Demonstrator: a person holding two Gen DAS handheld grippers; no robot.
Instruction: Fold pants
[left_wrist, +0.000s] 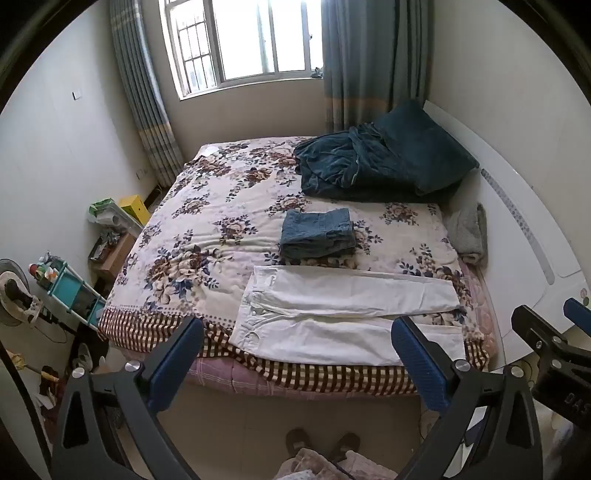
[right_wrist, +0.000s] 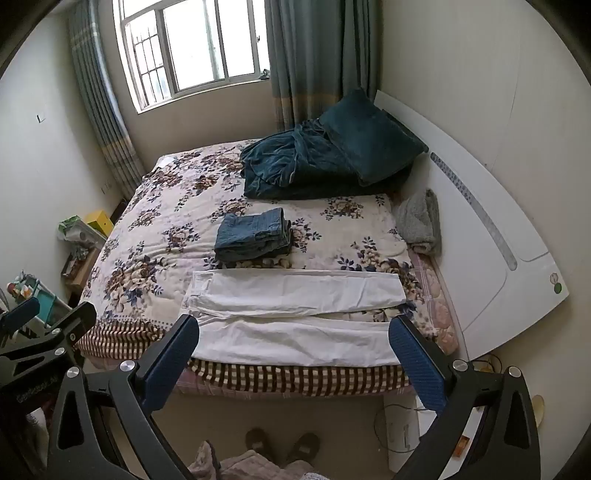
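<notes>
Both the left gripper (left_wrist: 295, 350) and right gripper (right_wrist: 293, 345) are hovering level, fingers spread wide, gripping nothing. Long white cotton pants (left_wrist: 343, 317) are lying flat along the near edge of the floral-quilted bed (left_wrist: 207, 236).

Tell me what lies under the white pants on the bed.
The white pants lie flat on a flowered quilt, their near edge over its brown checked border. The quilt's pattern directly beneath them is covered, so anything else there cannot be seen.

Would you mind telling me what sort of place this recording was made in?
Most likely a home bedroom: a bed with a floral quilt, a teal pillow against the white headboard, and a curtained window.
</notes>
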